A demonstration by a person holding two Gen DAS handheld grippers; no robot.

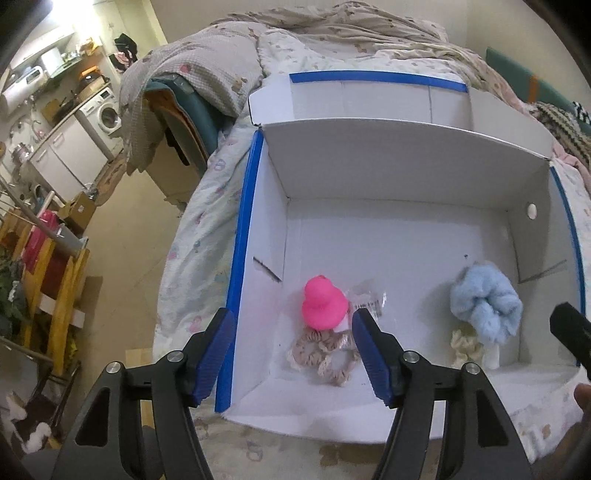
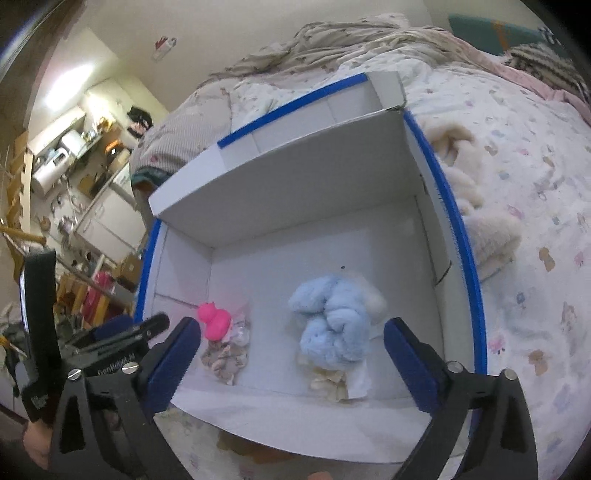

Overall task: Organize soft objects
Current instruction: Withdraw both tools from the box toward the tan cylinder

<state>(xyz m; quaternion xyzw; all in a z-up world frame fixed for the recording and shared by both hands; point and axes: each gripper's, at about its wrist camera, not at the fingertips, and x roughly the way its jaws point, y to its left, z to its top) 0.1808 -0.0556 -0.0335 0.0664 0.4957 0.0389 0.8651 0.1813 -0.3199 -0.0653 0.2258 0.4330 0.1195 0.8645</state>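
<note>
A white cardboard box with blue-taped rims [image 1: 245, 206] [image 2: 461, 236] sits open on the bed. Inside lie a pink rubber duck [image 1: 324, 302] [image 2: 214, 322], a beige scrunchie [image 1: 325, 350] [image 2: 225, 360], a fluffy light blue scrunchie [image 1: 485, 301] [image 2: 332, 325], and a cream scrunchie [image 1: 465, 347] [image 2: 328, 380] under the blue one. My left gripper [image 1: 293, 354] is open and empty, above the box's near left corner. My right gripper [image 2: 291, 363] is open and empty, above the near edge, facing the blue scrunchie.
The bed [image 2: 535, 221] has a printed quilt; a cream fluffy item [image 2: 476, 206] lies right of the box. Rumpled bedding [image 1: 332, 33] lies behind. The floor [image 1: 122, 243], wooden racks and kitchen units are to the left.
</note>
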